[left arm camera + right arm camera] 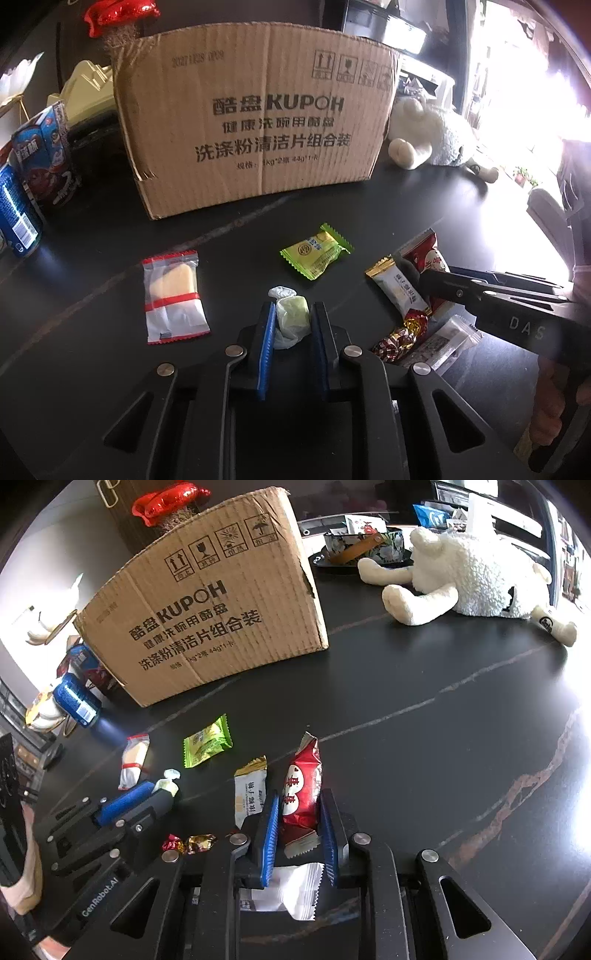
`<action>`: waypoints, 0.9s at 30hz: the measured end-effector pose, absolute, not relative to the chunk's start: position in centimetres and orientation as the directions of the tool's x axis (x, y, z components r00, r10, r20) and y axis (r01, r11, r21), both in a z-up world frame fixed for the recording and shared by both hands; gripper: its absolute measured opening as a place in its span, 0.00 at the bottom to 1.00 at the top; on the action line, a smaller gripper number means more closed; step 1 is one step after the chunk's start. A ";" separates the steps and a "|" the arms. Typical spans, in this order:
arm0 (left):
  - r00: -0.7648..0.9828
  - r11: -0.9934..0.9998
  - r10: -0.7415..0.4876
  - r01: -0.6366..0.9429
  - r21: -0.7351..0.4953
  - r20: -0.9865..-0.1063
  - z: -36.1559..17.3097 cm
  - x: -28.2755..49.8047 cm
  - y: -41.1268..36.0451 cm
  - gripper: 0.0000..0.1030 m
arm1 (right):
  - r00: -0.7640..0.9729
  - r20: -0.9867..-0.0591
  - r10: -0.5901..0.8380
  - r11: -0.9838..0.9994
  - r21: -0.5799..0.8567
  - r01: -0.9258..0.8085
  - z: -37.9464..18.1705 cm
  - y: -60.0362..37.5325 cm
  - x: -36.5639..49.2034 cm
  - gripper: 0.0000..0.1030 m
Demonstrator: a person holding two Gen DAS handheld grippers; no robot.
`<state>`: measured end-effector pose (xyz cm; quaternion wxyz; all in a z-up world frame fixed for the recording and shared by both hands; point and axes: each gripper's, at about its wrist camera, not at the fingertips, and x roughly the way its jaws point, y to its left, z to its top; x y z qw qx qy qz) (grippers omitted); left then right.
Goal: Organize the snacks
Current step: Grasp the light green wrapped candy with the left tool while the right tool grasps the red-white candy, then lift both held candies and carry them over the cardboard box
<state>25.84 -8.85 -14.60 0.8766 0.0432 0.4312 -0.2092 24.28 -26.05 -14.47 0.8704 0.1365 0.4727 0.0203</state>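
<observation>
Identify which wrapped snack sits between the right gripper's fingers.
The red packet with white circles, flanked by the right gripper; the white-and-gold bar lies just left, outside the fingers.

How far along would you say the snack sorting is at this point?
Early on: nothing visibly sorted, and the inside of the cardboard box is hidden. The left gripper pinches a pale wrapped candy; the right gripper clamps a red packet. The green packet, clear-wrapped biscuit, white-gold bar and foil candy remain on the table.
</observation>
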 end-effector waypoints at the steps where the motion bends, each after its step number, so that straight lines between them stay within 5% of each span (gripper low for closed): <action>1: 0.545 0.910 -0.330 0.401 -0.106 -0.771 -14.5 25.8 -8.8 0.19 | 0.558 -0.814 0.161 0.963 0.255 0.093 -14.4 -26.0 24.2 0.22; 27: 0.627 0.922 -0.357 0.358 -0.151 -0.693 -6.8 23.6 -6.9 0.19 | 0.653 -0.701 0.285 0.939 0.341 -0.044 -9.5 -23.7 22.9 0.20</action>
